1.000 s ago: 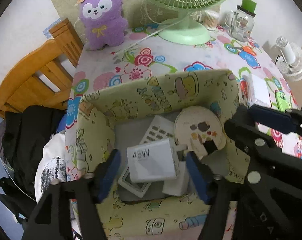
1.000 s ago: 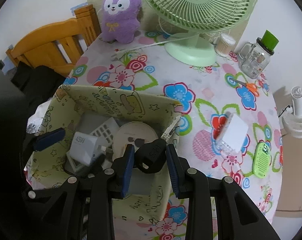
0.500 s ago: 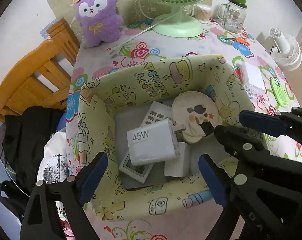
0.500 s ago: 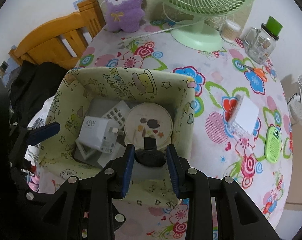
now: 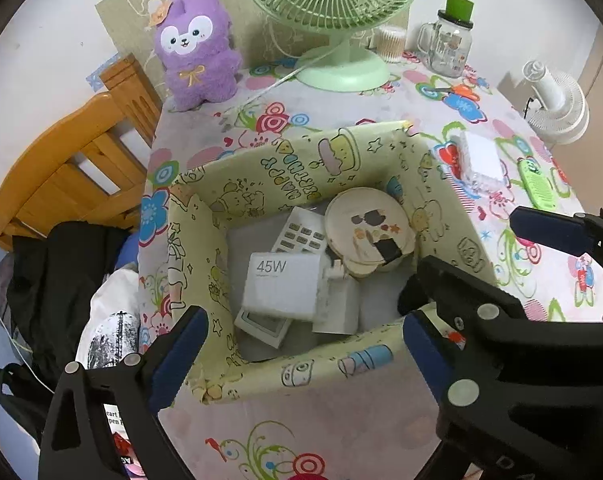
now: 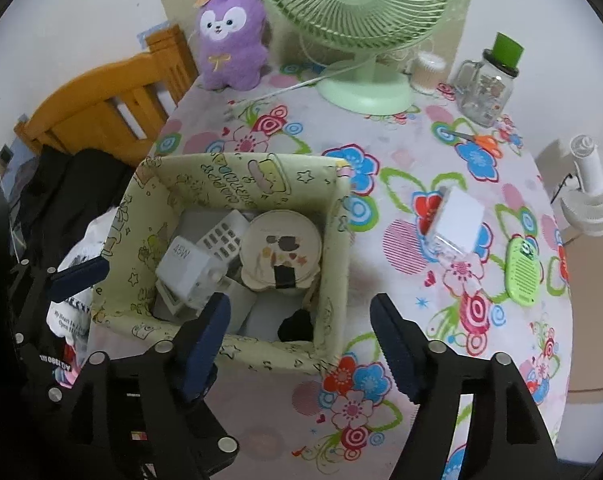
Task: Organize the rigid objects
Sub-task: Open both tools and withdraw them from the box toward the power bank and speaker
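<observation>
Two black plastic grippers are seen. The left gripper (image 5: 301, 336) and the right gripper (image 6: 299, 332) are each built of angular, ribbed arms, studded with round silver screws. Dark blue pads are fitted along the inner faces of the fingers (image 6: 205, 338).

home: plush toy (image 6: 231, 36), desk fan (image 6: 355, 20)
</observation>
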A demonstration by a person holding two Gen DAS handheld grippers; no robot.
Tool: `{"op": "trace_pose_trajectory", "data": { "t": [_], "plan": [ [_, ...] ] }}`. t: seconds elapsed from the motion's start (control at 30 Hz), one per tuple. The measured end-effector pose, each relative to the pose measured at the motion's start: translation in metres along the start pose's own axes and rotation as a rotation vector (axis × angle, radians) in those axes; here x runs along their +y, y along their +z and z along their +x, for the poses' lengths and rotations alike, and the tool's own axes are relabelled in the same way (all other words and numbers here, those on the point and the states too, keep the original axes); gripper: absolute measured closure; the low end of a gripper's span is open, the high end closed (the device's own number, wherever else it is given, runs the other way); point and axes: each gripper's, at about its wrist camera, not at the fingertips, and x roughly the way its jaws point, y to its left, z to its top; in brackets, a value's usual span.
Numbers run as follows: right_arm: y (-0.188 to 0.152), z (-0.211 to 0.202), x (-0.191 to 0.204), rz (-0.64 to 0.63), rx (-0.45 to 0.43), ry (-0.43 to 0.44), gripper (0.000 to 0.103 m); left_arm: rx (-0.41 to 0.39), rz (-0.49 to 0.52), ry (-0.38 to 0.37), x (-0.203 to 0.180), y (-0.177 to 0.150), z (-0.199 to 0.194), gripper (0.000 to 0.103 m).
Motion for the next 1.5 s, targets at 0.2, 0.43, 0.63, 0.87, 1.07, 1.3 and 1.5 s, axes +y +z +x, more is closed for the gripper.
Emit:
{"op": "trace_pose_trajectory", "data": {
  "t": [0.2, 0.43, 0.63, 0.87, 1.07, 1.3, 1.5],
  "plan": [
    [-0.008, -0.015, -0.011, 0.013, -0.022, -0.009, 0.021, -0.024, 0.016, -0.002, -0.011, -0.002, -0.013, 0.003],
    [-0.012, -0.031, -0.026, 0.031, -0.051, -0.026, 0.018, -0.046, 0.021, -0.017, -0.026, 0.002, -0.025, 0.002],
    [-0.012, -0.043, -0.041, 0.033, -0.072, -0.026, 0.017, -0.067, 0.039, -0.010, -0.041, 0.009, -0.035, 0.002],
    [-0.009, -0.056, -0.063, 0.038, -0.099, -0.034, 0.017, -0.090, 0.051, -0.009, -0.062, 0.021, -0.043, 0.002],
    [-0.008, -0.062, -0.087, 0.050, -0.094, -0.052, 0.013, -0.095, 0.052, -0.026, -0.083, 0.028, -0.046, 0.002],
    [-0.006, -0.068, -0.109, 0.042, -0.097, -0.053, 0.013, -0.097, 0.034, -0.036, -0.101, 0.035, -0.049, 0.002],
    [-0.005, -0.074, -0.123, 0.023, -0.111, -0.060, 0.011, -0.098, 0.032, -0.052, -0.116, 0.041, -0.052, 0.002]
  ]
}}
